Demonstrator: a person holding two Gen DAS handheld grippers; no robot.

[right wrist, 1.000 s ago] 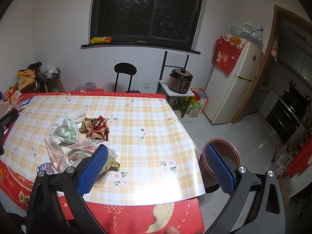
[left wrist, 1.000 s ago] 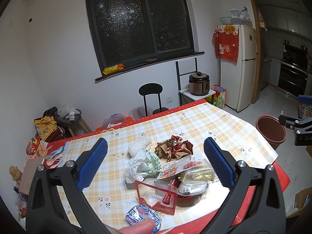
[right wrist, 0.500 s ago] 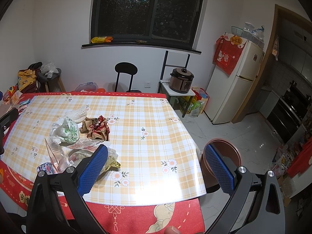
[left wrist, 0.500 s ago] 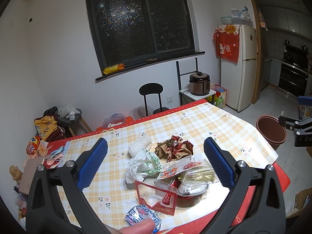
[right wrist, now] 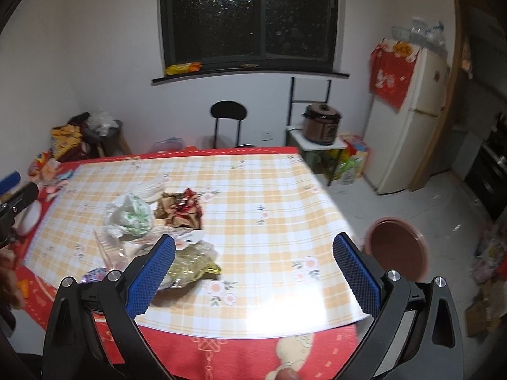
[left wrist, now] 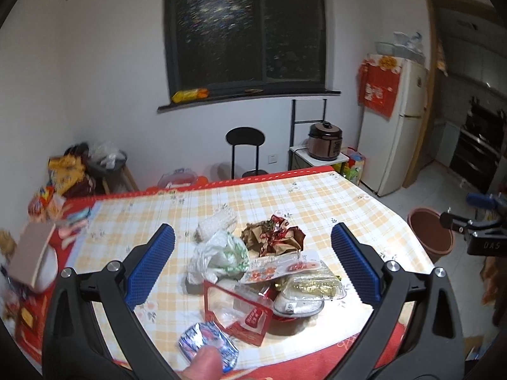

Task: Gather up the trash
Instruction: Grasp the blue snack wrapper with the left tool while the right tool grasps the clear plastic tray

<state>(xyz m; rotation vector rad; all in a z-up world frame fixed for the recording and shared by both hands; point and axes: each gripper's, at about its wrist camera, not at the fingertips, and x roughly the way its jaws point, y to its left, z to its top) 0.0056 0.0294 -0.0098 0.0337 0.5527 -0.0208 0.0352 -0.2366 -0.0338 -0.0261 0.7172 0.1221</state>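
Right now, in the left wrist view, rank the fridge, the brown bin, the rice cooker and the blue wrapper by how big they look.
1. fridge
2. brown bin
3. blue wrapper and rice cooker: look alike, and the wrapper lies much nearer the camera, so unranked.

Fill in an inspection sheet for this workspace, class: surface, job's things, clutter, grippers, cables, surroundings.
Surface: table with checked cloth over red.
Job's things: trash pile near the table's front left; bin on the floor beside the table.
Clutter: snack bags on a side stand.
Grippers: left gripper open above the pile; right gripper open, holding nothing.
Cables: nothing seen.
Surroundings: window, chair, cooker, fridge.
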